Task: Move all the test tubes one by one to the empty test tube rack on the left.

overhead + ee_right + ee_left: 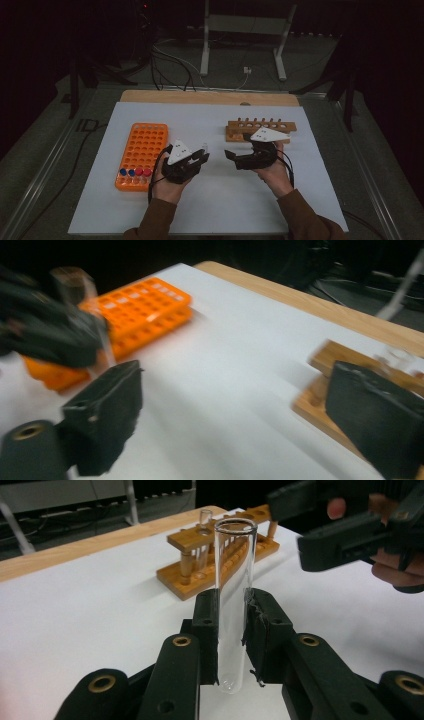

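Right now my left gripper (231, 630) is clamped on the lower part of a clear glass test tube (234, 600), upright at the centre of the left gripper view. It looks light, smooth, slippery and fragile, so I'd pinch gently mid-body. My right gripper (235, 410) stands wide with nothing between its jaws, the wooden rack (325, 395) at lower right.

We see a dim room, dark at the back. A white sheet (215, 200) covers the desk, whose bare wood (210, 97) shows along the far edge. Beyond that edge lies grey floor (235, 62) with black cables (170, 65) and a white metal stand (245, 30). Dark frame legs (350, 85) stand at the right.
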`<state>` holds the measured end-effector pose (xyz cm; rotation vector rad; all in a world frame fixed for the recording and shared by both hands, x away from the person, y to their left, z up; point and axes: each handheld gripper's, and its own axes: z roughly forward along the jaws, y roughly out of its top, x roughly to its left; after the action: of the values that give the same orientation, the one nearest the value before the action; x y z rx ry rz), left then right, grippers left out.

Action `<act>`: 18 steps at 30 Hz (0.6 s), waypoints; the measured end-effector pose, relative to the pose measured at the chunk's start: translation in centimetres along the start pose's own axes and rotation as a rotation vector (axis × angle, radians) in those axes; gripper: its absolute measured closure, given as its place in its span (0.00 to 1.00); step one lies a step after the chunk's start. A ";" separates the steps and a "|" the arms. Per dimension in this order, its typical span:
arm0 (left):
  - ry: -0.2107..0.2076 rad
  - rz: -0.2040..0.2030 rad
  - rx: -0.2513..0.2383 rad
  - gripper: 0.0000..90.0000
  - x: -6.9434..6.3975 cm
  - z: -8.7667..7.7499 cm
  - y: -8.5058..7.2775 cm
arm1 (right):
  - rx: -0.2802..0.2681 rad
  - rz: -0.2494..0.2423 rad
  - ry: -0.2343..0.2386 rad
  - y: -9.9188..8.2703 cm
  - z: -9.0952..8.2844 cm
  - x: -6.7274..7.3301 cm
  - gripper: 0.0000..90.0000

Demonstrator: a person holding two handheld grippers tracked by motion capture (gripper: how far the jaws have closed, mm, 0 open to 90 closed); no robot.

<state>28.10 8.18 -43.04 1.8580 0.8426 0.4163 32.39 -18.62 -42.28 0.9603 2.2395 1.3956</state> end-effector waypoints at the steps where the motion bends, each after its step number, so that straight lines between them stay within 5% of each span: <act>1: 0.004 0.000 -0.002 0.85 0.2 -0.3 0.0 | 0.002 -0.001 -0.011 -0.3 -0.1 -0.2 0.06; 18: 0.083 -0.033 -0.079 0.85 3.5 -6.7 0.3 | -0.023 0.085 -0.130 -3.6 -3.5 -3.1 0.00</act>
<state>26.53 15.01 -40.25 1.7617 0.8989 0.5015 31.21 -24.13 -44.08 1.1167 2.1061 1.3493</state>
